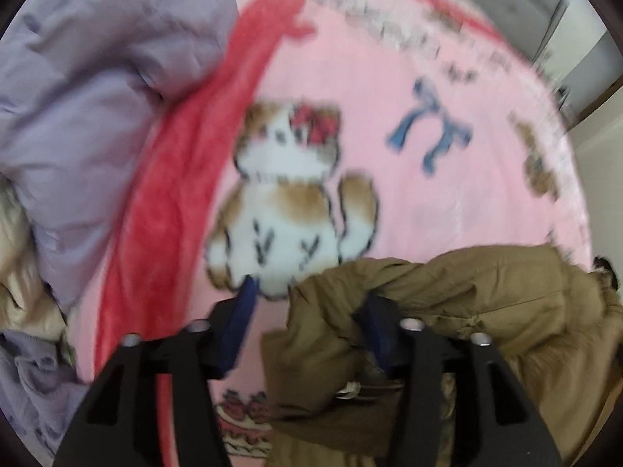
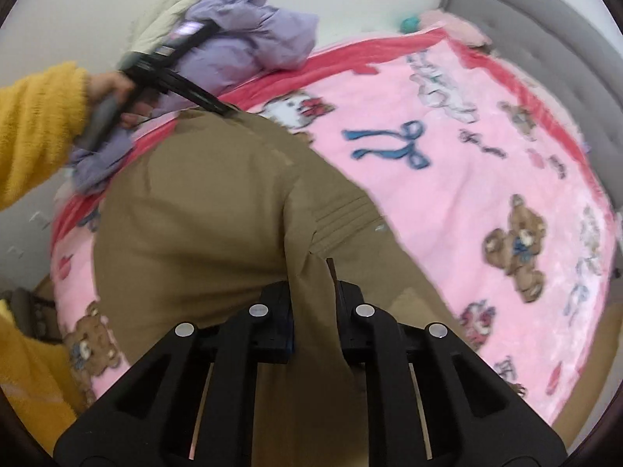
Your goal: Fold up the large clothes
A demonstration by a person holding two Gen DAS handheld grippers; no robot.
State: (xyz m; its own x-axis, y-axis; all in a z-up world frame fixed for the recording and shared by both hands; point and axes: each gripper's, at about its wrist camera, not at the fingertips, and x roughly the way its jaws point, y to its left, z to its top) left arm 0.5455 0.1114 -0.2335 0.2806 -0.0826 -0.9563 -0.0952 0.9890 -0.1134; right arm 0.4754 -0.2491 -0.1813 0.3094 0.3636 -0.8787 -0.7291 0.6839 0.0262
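Right tool [image 2: 313,303]: clamped on brown coat [image 2: 202,210] | left tool [image 1: 311,311]: spread, fabric between | step: spreading coat on bed [image 2: 486,179] | next: re-grip left.

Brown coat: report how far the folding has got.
Done: the brown coat lies on the pink blanket, apart from the lilac jacket heaped at the bed's edge. In hand: the right gripper is shut on a fold of coat fabric; the left gripper stands open at its far end, one finger buried in the cloth. Left: no neat fold shows yet; the lilac jacket is unfolded.
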